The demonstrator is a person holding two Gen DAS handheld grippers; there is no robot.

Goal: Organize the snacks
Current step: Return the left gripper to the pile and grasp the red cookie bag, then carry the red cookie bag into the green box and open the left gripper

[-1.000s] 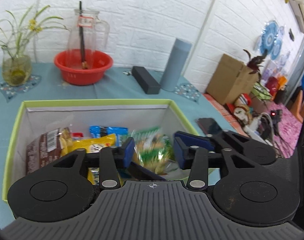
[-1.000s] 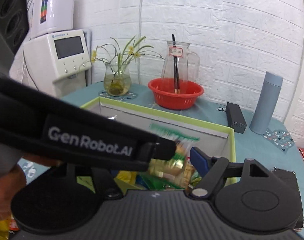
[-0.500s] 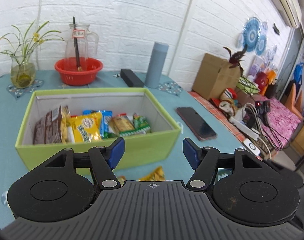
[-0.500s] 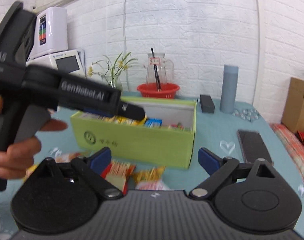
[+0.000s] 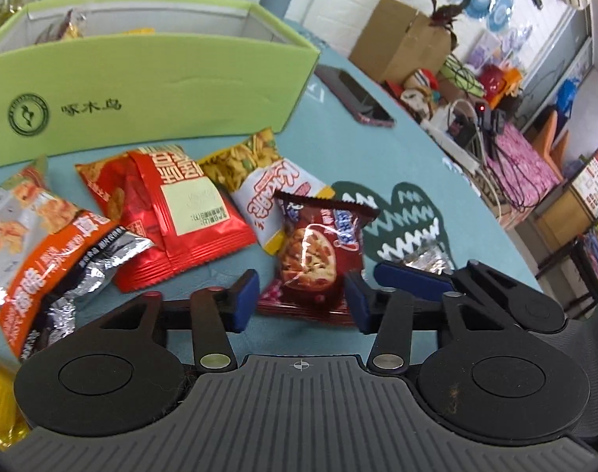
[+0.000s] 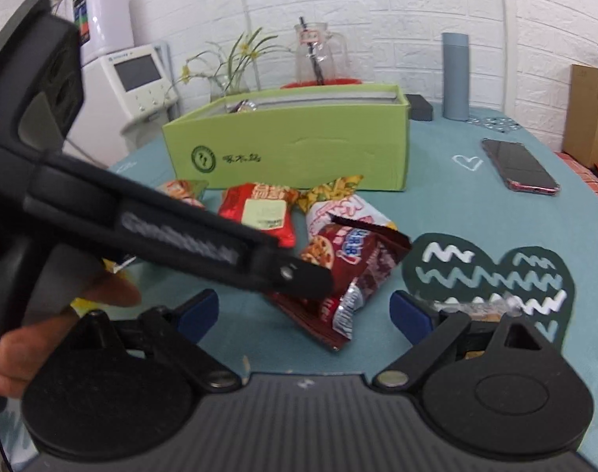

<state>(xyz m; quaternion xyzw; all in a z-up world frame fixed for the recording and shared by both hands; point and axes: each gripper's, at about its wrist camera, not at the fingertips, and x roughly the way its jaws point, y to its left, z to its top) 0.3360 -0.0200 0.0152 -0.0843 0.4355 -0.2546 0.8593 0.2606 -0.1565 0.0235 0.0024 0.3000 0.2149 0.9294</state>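
Observation:
Several snack packets lie on the teal table in front of the green box [image 5: 149,90]. My left gripper [image 5: 301,301] is open, low over the table, its blue pads either side of a dark red cookie packet [image 5: 318,251]. A bright red packet [image 5: 169,212], a white-and-yellow packet [image 5: 267,192] and an orange packet [image 5: 35,236] lie to its left. My right gripper [image 6: 305,314] is open and empty; the same cookie packet [image 6: 350,271] lies between its fingers, with the left gripper's body [image 6: 173,236] across it. The box [image 6: 295,145] holds more snacks.
A phone [image 5: 354,94] lies right of the box, also in the right wrist view [image 6: 519,165]. A dark heart-shaped mat [image 6: 491,271] lies at the right. A grey cylinder [image 6: 455,74], glass jug [image 6: 318,55], vase and black block stand behind the box.
Both grippers have pulled back from above the box and dropped low to the loose packets in front of it. The left gripper now straddles the dark red cookie packet.

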